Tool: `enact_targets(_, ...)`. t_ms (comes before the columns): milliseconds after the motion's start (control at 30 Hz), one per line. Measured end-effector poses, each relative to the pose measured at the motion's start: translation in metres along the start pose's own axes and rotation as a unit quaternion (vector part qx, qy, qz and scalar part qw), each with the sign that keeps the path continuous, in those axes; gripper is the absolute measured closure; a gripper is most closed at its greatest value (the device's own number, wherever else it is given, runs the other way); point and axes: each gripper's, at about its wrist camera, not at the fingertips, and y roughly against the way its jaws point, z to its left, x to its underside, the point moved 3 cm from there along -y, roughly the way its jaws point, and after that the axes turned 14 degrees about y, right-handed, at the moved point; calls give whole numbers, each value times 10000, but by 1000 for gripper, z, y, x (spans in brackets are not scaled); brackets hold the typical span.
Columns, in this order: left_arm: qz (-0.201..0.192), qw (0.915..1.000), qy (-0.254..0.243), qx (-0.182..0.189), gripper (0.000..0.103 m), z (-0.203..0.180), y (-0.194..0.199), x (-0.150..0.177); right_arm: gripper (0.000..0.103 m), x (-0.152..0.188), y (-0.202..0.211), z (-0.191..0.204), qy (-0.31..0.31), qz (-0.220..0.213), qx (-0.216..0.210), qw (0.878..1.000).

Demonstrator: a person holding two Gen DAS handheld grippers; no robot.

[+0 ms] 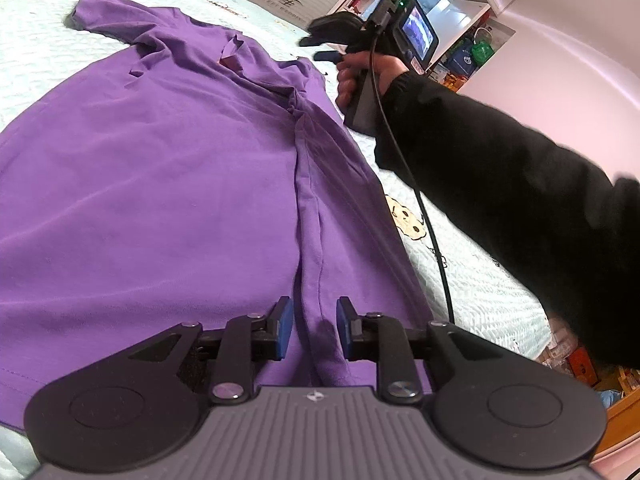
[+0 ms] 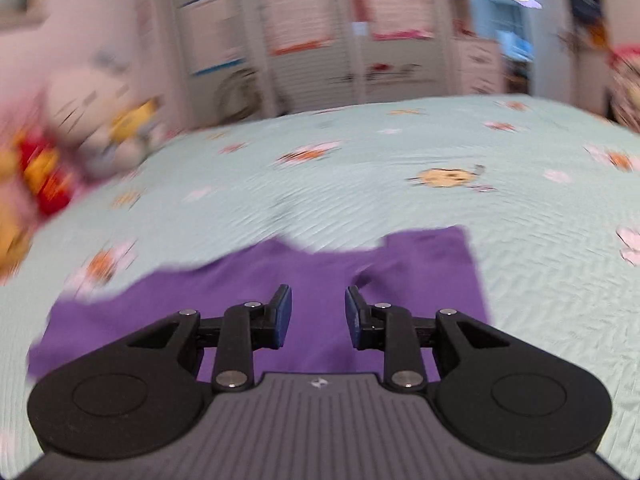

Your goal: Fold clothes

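Note:
A purple T-shirt [image 1: 168, 168] lies spread on the pale green bedspread [image 1: 24, 64], its right side folded inward along a long crease. My left gripper [image 1: 314, 328] is open, its blue pads just above the shirt's bottom hem astride the crease. My right gripper [image 1: 320, 46] shows in the left wrist view, held in a hand above the shirt's far right shoulder, open and empty. In the blurred right wrist view the right gripper [image 2: 318, 316] is open over the shirt's upper part [image 2: 312, 280], with a sleeve [image 2: 436, 264] to the right.
Plush toys [image 2: 80, 144] sit at the bed's far left. Wardrobe doors [image 2: 320, 40] and shelves [image 1: 460, 40] stand beyond the bed. The person's black-sleeved arm [image 1: 520, 200] and a black cable [image 1: 420, 208] cross over the bed's right side.

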Motion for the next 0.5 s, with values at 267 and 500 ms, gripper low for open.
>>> enact_targets(267, -37, 9990, -437, -65, 77, -4, -6, 6, 76, -17, -83, -90, -1175, 566, 387, 9907)
enact_targets(500, 13, 9996, -298, 4, 76, -1, -8, 2, 73, -29, -62, -86, -1003, 99, 195, 9947)
